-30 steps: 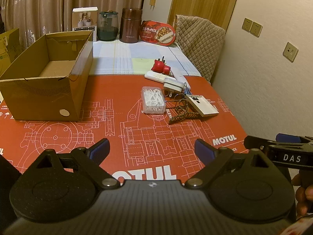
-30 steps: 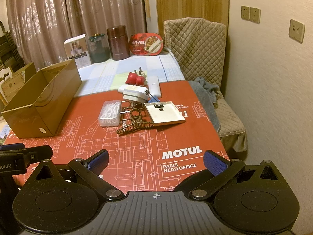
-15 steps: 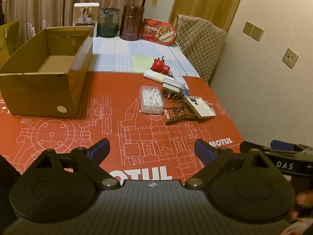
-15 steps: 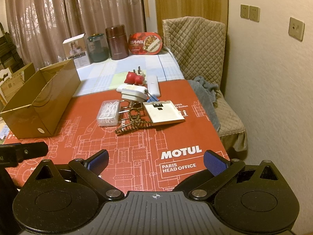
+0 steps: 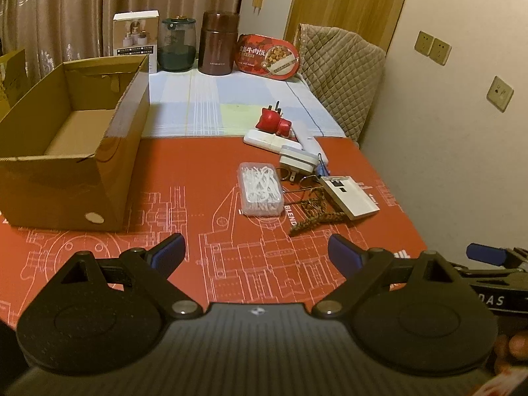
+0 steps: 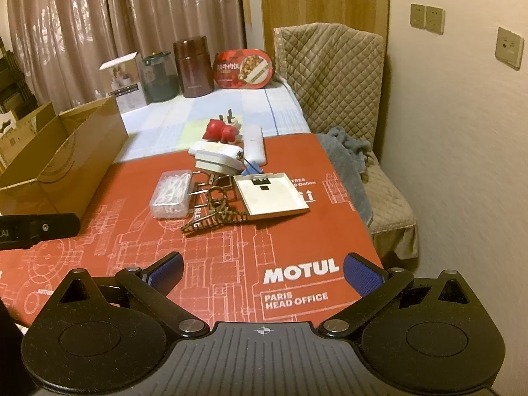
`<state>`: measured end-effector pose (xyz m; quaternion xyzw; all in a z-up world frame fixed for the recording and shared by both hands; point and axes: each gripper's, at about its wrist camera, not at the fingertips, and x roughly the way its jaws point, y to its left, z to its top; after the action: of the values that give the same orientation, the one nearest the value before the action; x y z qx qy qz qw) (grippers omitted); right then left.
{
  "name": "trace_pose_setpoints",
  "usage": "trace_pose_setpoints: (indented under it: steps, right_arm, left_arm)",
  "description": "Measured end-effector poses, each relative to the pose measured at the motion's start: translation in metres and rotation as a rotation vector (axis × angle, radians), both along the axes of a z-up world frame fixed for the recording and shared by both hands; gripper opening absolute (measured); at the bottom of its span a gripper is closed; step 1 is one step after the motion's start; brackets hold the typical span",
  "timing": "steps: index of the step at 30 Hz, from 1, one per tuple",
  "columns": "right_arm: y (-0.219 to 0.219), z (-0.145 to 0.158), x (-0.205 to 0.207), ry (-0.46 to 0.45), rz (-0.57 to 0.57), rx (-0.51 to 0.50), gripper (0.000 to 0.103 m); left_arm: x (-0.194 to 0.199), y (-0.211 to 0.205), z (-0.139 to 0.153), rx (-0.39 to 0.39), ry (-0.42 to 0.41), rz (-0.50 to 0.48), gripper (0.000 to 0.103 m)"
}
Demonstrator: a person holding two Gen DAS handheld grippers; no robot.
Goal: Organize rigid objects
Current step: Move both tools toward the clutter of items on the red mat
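Desk (image 5: 204, 171) under red printed mat, curtains behind. Open cardboard box (image 5: 76, 151) at left, nothing visible inside. Right of it, clustered: clear plastic case (image 5: 260, 188), white adapter (image 5: 297, 160), flat white box (image 6: 270, 196), red plug (image 5: 274, 121). Left gripper (image 5: 255, 250) and right gripper (image 6: 262, 267): fingers apart, nothing held, short of the cluster.

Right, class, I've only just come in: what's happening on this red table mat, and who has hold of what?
A person holds a pair of tongs in each hand over the red mat. Both the left tongs and the right tongs are open and hold nothing. A clear box of white picks, a white adapter, a flat white box, a brown keychain and a red plug lie clustered ahead. The cardboard box on the left looks empty.
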<state>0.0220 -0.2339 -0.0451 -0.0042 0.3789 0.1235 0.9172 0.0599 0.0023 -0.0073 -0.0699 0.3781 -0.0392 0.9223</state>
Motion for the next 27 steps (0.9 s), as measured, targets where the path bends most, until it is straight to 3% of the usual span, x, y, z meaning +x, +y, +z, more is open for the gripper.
trace_pose_setpoints:
  steps: [27]
  right_arm:
    - [0.004, -0.040, 0.118, 0.058, 0.054, -0.059, 0.101]
  left_arm:
    - [0.108, -0.008, -0.056, 0.058, 0.088, -0.032, 0.091]
